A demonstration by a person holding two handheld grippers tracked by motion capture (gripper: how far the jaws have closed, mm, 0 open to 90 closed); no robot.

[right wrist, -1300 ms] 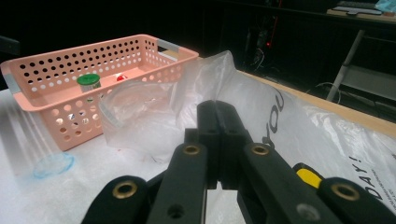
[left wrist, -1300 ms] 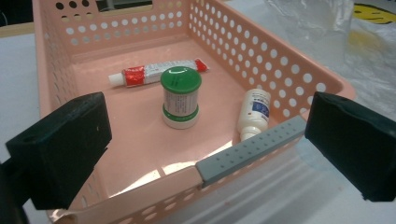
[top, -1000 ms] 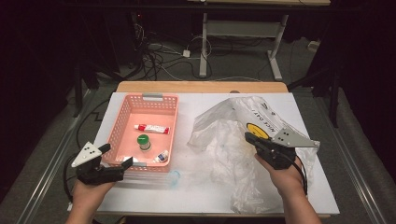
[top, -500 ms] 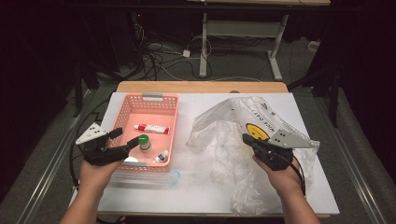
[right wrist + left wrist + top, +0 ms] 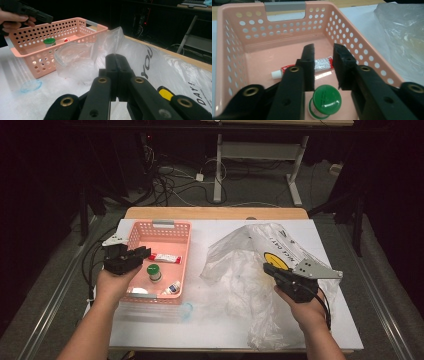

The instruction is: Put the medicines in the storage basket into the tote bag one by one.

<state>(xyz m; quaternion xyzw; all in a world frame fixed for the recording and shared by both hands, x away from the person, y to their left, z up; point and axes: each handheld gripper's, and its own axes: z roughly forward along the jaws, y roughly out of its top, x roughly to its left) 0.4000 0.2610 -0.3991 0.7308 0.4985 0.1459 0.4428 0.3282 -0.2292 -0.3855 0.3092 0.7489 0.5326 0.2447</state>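
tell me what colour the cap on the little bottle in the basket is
Green cap, clearest in the left gripper view.

Pink basket (image 5: 162, 232), green-capped bottle (image 5: 154, 272)

Lab or test room, not a home. White work table (image 5: 330, 320) with a wood edge strip at the far side, set up as a recording bench. Floor behind it is dark, with loose cables (image 5: 175, 185) tangled at far left and a power strip or plug (image 5: 199, 177) lying among them. White metal desk frame (image 5: 295, 175) stands far right, legs of a height-adjustable type, desktop edge at the top. Surroundings blacked out, light falls on the table alone. Metal rails (image 5: 55, 305) run along the floor on the left. In the right gripper view, a 2nd desk frame (image 5: 190, 32) and dark equipment sit far back.
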